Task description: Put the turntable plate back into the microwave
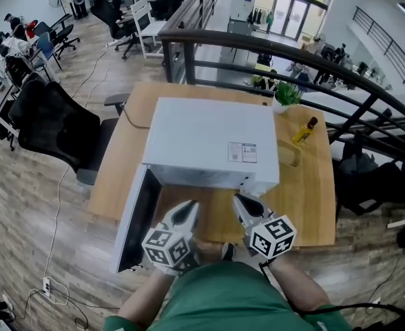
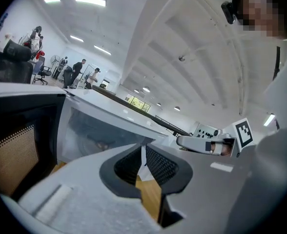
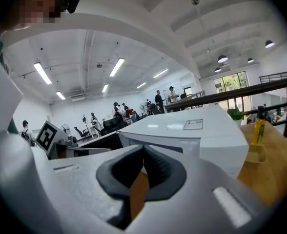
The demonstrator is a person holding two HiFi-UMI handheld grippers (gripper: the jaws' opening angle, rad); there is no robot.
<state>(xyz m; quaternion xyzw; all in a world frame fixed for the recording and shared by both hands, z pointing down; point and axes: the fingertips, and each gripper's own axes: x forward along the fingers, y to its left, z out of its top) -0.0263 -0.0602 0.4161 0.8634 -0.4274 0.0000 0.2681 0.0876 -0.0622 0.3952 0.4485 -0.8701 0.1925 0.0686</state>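
Wood desk (image 1: 306,192) in an open office carries a white microwave (image 1: 213,143), its door (image 1: 135,223) open at lower left. A dim round shape in the cavity is likely the plate (image 2: 97,141). Below it, the left hand-held gripper (image 1: 187,211) and the right hand-held gripper (image 1: 242,204) hover with jaws together, empty. A chair (image 1: 51,126) stands on the plank floor (image 1: 23,205) at left, with a railing (image 1: 292,54) behind.

A wooden tabletop (image 1: 311,198) carries 1 white microwave (image 1: 213,143) near its middle, its door (image 1: 135,219) swung open at the left, with 1 small potted plant (image 1: 286,95) and 1 yellow bottle (image 1: 304,131) toward the far right corner.
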